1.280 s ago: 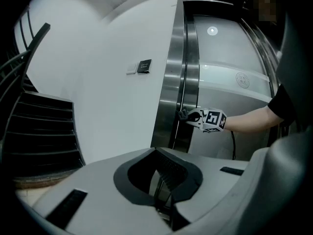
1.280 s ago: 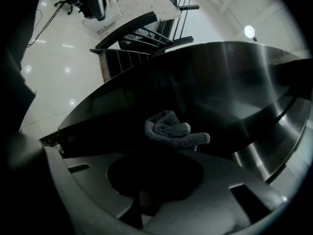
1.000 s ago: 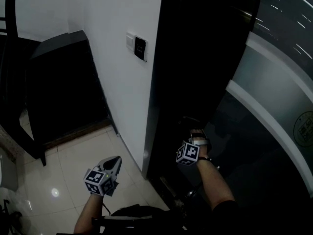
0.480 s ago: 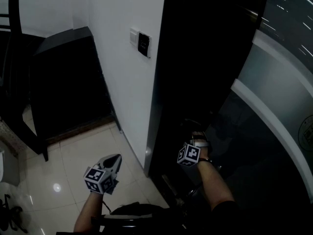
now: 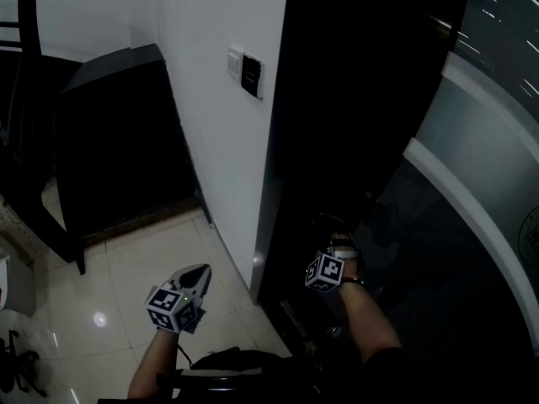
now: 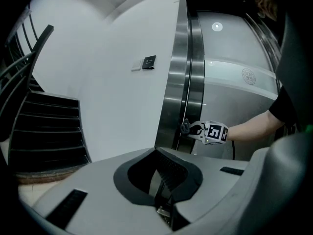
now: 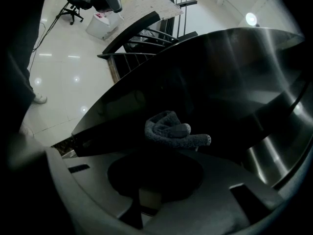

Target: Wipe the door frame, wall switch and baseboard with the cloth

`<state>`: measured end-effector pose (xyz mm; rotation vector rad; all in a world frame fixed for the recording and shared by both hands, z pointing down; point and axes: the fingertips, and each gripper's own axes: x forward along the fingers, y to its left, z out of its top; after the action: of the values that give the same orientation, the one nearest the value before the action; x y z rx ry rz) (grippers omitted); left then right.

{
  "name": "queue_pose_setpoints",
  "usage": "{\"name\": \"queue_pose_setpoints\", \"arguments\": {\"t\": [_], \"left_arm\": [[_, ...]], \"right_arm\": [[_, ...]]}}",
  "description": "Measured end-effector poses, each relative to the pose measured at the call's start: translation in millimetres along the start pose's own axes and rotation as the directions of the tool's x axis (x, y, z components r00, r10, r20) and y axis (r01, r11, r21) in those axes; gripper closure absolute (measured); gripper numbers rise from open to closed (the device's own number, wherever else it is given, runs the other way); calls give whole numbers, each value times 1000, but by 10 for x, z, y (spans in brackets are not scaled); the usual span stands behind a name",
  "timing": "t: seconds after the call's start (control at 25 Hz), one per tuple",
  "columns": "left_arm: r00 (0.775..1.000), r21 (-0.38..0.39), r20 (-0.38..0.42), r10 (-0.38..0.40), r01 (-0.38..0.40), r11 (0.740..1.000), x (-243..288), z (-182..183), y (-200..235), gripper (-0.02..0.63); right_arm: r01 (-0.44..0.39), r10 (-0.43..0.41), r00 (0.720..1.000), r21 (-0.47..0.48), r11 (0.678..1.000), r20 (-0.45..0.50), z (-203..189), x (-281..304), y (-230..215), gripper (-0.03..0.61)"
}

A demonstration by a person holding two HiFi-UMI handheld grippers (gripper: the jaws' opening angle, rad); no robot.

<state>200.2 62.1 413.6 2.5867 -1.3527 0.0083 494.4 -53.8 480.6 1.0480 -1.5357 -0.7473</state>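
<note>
Right gripper view: cloth [image 7: 173, 132] clamped between fingers [image 7: 157, 155].

The left forearm [image 5: 152, 369] comes up from the lower edge, bare, and carries the left claw [image 5: 197, 275] low, tip angled forward and a little to the right. Its jaws are pressed together with nothing between them, and its marker cube [image 5: 168, 308] sits just behind. The right forearm [image 5: 366, 322] reaches further forward. The right claw [image 6: 188, 128] is clamped on a bunched grey cloth [image 7: 171, 131] at its tips.
</note>
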Motion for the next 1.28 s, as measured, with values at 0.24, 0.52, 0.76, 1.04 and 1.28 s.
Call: {"name": "queue_pose_setpoints", "arguments": {"t": [0.24,0.52,0.76,1.04,1.28], "left_arm": [[1000,5,-7,0,0,1000,-18,-19,15,612],[1000,11,7,-24,23,1000,-77,41,22,612],[996,25,30,-89,88,996,14,142,-62,612],[990,52,69,-125,121,991,-43,329,-63,612],[990,46,106,-96,91,995,-188,415,116,612]], "right_arm": [[-64,64,998,-15,998,-28,-20,53,241,520],[-40,41,999,112,993,-2,93,-261,22,523],[268,-282,952,129,955,116,402,-1090,-1398,525],[615,-620,765,89,784,175,990,-2198,-3302,525],[676,-669,727,16,737,153,1336,-2309,-3839,525]]}}
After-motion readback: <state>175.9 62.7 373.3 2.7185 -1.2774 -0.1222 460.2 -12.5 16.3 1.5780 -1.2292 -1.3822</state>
